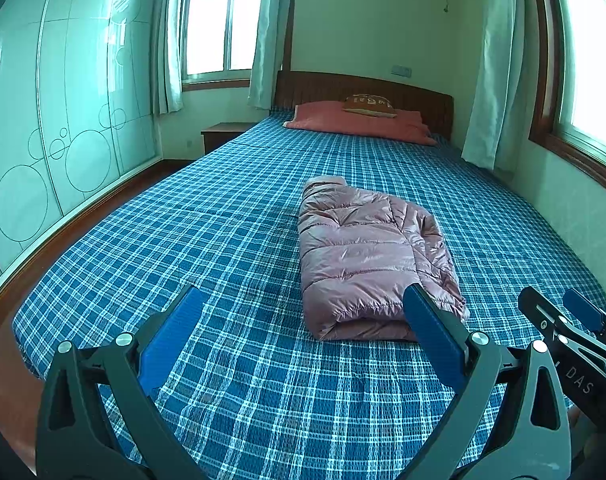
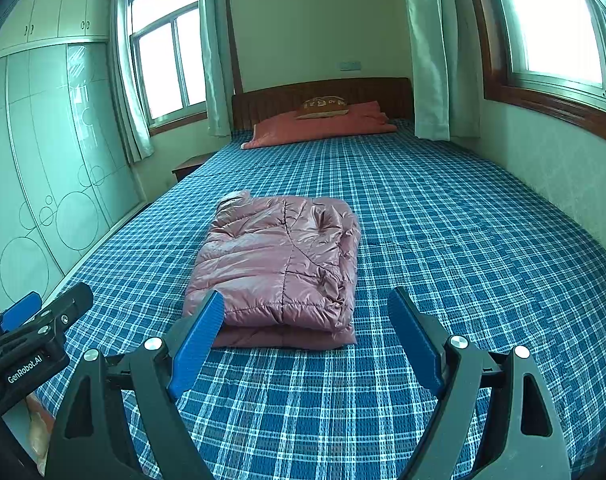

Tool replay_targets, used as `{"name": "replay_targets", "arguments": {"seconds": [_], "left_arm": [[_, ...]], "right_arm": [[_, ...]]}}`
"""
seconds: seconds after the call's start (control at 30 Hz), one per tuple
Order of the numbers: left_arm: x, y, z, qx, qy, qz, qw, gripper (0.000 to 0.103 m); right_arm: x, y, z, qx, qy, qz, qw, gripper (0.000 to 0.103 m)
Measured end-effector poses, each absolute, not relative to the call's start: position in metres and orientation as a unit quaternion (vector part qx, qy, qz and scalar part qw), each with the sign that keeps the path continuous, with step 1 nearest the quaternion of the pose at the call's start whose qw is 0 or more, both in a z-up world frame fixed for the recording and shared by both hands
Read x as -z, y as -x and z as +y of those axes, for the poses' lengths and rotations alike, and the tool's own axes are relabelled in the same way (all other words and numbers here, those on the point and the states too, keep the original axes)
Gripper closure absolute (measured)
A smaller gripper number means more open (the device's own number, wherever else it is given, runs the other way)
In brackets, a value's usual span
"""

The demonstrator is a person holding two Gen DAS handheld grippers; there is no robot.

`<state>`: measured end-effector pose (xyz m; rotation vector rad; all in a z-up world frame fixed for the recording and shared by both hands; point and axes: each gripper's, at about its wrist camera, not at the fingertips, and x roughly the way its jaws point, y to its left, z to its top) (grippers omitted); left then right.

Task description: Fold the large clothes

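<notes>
A pink puffer jacket (image 1: 367, 256) lies folded into a compact bundle on the blue plaid bed (image 1: 207, 240); it also shows in the right wrist view (image 2: 279, 264). My left gripper (image 1: 303, 300) is open and empty, held above the bed just short of the jacket's near left edge. My right gripper (image 2: 307, 300) is open and empty, held just before the jacket's near edge. The right gripper shows in the left wrist view (image 1: 559, 304) at the right; the left gripper shows in the right wrist view (image 2: 47, 300) at the left.
A red pillow (image 1: 359, 122) with a small brown cushion (image 1: 370, 105) lies at the wooden headboard (image 1: 363, 88). A wardrobe with glass doors (image 1: 55, 120) stands left of the bed. A nightstand (image 1: 223, 134) stands at the far left corner. Curtained windows (image 1: 591, 52) line the right wall.
</notes>
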<state>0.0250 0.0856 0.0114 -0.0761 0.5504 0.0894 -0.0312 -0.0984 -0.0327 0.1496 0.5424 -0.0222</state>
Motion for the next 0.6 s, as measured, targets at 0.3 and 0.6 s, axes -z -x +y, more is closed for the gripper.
{"name": "replay_targets", "arguments": {"seconds": [0.3,0.6], "left_arm": [[-0.0083,-0.0275,0.0877,-0.043,0.042,0.275,0.96,0.003],[-0.0054,-0.0283,0.0888,-0.042,0.042,0.277,0.959,0.003]], "right_arm": [[0.0337,0.0314,-0.0979,0.01,-0.074,0.268,0.961,0.02],[0.0378,0.0298,-0.0991,0.008,-0.072,0.272,0.96,0.02]]}}
